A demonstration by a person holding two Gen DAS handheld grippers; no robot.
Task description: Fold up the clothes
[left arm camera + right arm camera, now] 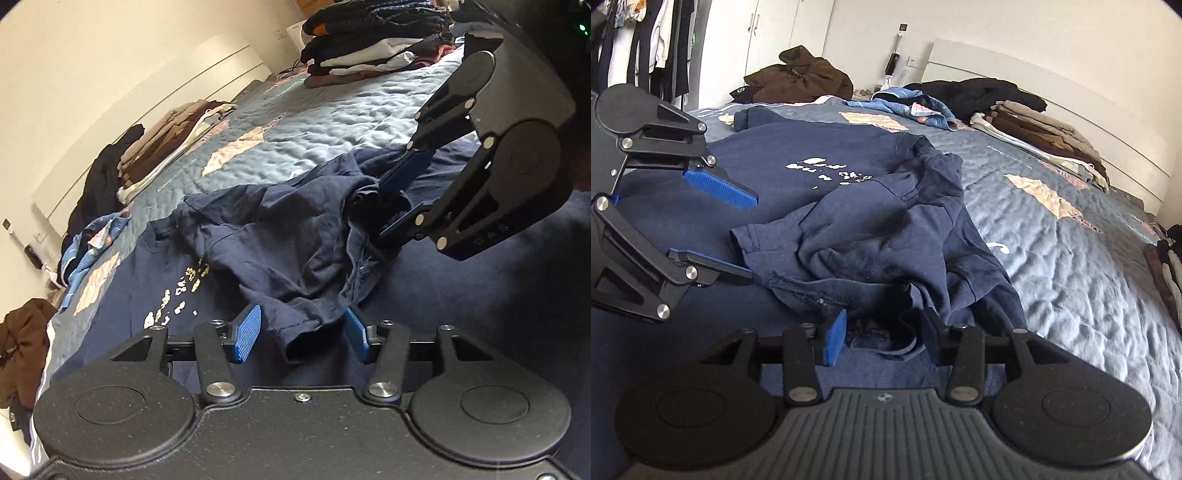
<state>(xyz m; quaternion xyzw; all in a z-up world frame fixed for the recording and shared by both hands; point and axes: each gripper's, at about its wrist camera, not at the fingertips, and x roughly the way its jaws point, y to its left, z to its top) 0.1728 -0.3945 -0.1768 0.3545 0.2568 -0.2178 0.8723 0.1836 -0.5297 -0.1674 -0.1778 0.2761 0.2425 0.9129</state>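
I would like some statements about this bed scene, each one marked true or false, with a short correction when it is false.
1. A crumpled navy garment lies on the bed in front of both grippers. True.
2. The left gripper is clamped tight on the cloth. False: its blue pads stand apart, with a fold of the fabric loose between them.
3. The right gripper has its jaws open. True.
4. The folded brown and beige pile sits on the floor. False: it lies on the bed near the headboard.
5. A brown garment lies at the far side of the bed. True.
6. The quilt is plain red. False: it is blue-grey with beige patches.
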